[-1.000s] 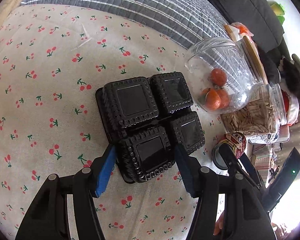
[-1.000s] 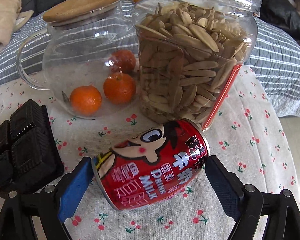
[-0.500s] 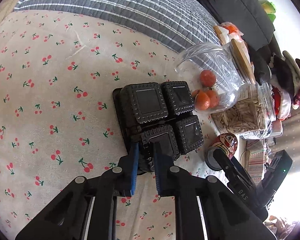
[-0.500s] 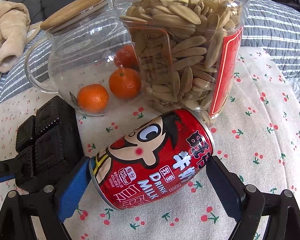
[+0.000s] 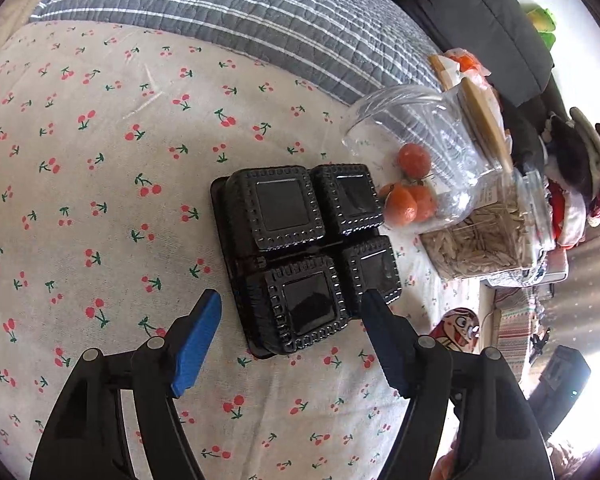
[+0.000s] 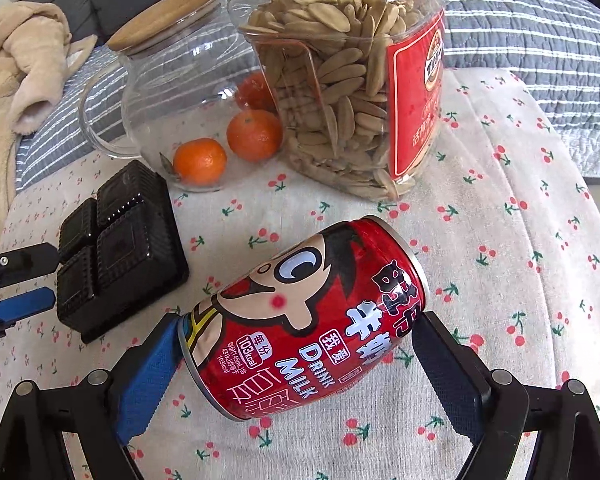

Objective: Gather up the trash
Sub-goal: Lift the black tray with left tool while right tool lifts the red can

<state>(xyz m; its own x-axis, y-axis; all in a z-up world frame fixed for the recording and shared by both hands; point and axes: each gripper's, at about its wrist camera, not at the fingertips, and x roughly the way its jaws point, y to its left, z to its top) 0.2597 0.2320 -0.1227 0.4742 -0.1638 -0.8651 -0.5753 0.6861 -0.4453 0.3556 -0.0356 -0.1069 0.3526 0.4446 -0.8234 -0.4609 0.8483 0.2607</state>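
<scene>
Presently two pieces of trash are in play on the cherry-print cloth (image 5: pixel 100 168): a black plastic tray (image 5: pixel 306 256) of four domed cells, and a red milk-drink can (image 6: pixel 304 316) lying on its side. The left gripper (image 5: pixel 292 340) points down at the tray's near edge; its jaws are opening, and the near cell sits between the blue pads (image 5: pixel 198 340) with a clear gap on the left side, so nothing is gripped. The right gripper (image 6: pixel 296 364) straddles the can end to end, one pad at the base rim, the other at the top rim; whether the pads press firmly cannot be told, though both appear in contact. Just beyond stand a glass jug (image 6: pixel 172 92) holding mandarins (image 6: pixel 254 134) and a jar of seeds (image 6: pixel 340 80), neither of them trash. In my judgement the tray is thin and springy: the left jaws should close on a stiff rim or a single cell wall, squarely, before lifting. The can is smooth and round, liable to pivot between the pads, so it should be held centred and level, lifted clear of the seed jar nearby.
</scene>
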